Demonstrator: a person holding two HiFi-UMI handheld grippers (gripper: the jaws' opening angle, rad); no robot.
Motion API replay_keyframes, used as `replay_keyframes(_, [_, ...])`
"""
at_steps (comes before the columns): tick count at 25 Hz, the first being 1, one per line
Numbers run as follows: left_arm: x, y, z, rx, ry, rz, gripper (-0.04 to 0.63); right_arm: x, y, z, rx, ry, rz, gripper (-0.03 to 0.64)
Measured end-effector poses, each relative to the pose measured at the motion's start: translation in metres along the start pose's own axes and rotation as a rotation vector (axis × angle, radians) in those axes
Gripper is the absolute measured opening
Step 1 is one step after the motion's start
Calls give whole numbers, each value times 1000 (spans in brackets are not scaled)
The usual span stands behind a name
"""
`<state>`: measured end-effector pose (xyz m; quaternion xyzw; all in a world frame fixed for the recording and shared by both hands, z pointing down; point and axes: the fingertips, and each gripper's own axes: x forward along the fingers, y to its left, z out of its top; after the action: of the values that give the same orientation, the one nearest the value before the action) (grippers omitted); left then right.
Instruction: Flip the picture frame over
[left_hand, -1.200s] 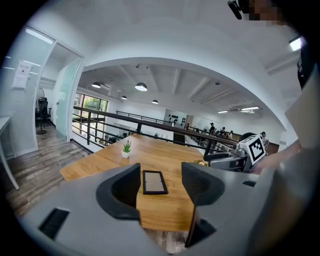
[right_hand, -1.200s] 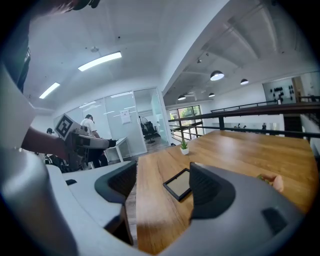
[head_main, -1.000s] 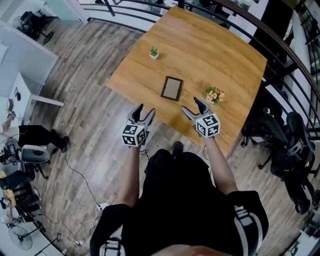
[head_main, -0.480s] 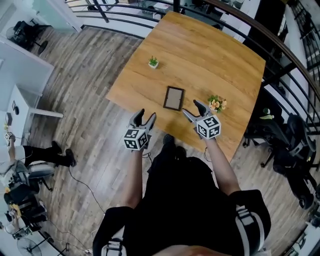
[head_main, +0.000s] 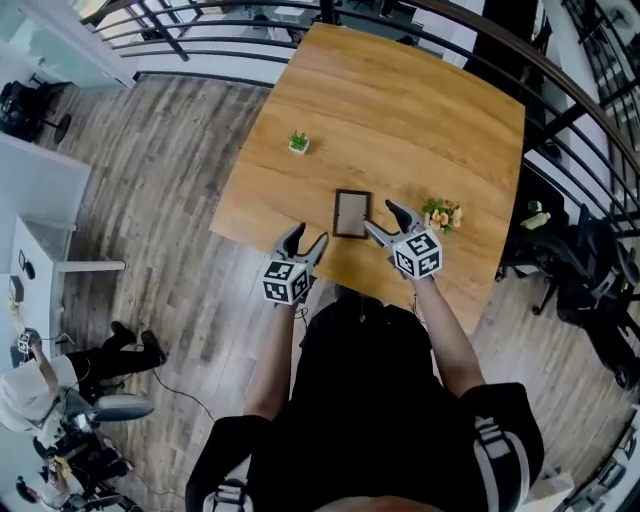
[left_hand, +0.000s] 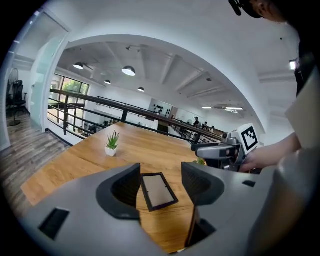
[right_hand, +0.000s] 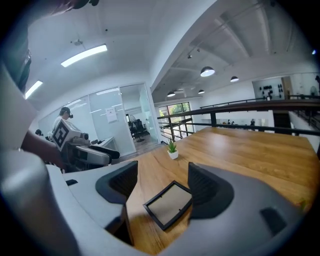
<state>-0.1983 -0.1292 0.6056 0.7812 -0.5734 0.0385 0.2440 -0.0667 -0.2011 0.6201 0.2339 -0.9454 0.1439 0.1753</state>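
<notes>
Room notes, as seen from your position. The wooden tabletop (head_main: 400, 100) stands on a grey-brown plank floor (head_main: 170, 190). A black railing (right_hand: 260, 106) runs behind the far edge of the tabletop. To your right there are dark office chairs (head_main: 595, 290); to your left, a white desk (head_main: 45, 200). The ceiling is white and ribbed, with round lamps (left_hand: 128, 71) and a strip light (right_hand: 84, 55), all lit. A glass partition (right_hand: 132, 117) stands beyond the railing. Daylight comes through the far windows (left_hand: 67, 92).
</notes>
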Motion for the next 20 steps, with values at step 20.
replay_keyframes(20, [65,20,-43,-59,103,-74,275,33,-19,-20,47,40,-32,304])
